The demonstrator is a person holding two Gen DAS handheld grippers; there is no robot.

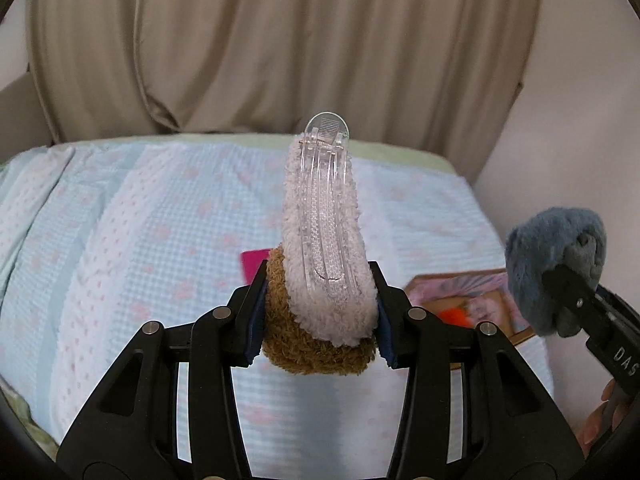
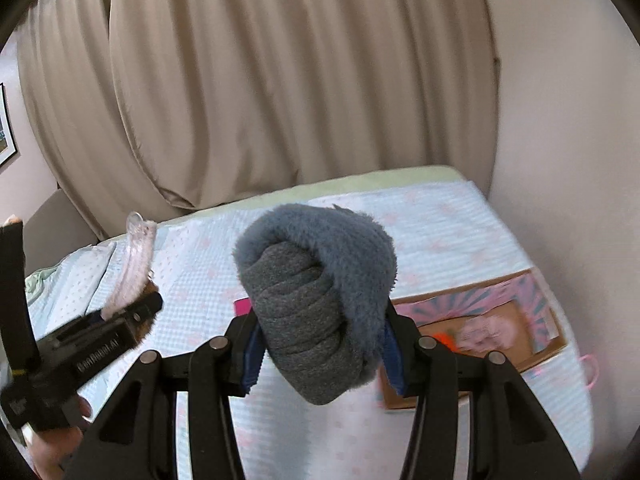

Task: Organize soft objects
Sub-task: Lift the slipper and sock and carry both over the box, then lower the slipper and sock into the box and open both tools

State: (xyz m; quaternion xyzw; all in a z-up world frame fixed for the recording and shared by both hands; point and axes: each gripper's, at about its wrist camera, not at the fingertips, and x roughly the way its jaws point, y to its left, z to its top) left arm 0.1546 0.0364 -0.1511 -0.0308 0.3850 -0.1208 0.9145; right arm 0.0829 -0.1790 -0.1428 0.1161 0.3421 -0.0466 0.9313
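Fleecy pink and brown slipper (image 1: 324, 264) sits pinched at its near end by the left tool (image 1: 318, 312), raised over the bed (image 1: 120, 216). The right tool (image 2: 320, 344) clamps a grey sock bundle (image 2: 316, 300), likely bound for the cardboard box (image 2: 516, 320) at right.

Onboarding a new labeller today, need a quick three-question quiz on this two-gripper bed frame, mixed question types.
1. True or false: the left gripper holds a fluffy pink-and-brown hair clip with a clear plastic clasp.
2. Multiple choice: what is between the jaws of the right gripper? A) a white towel B) a grey rolled sock bundle with a blue fuzzy cuff C) nothing
3. Fill in: the open cardboard box lies on the ____, near the wall.

Key: 1 true. 2 B. 3 bed, on its light blue checked cover.
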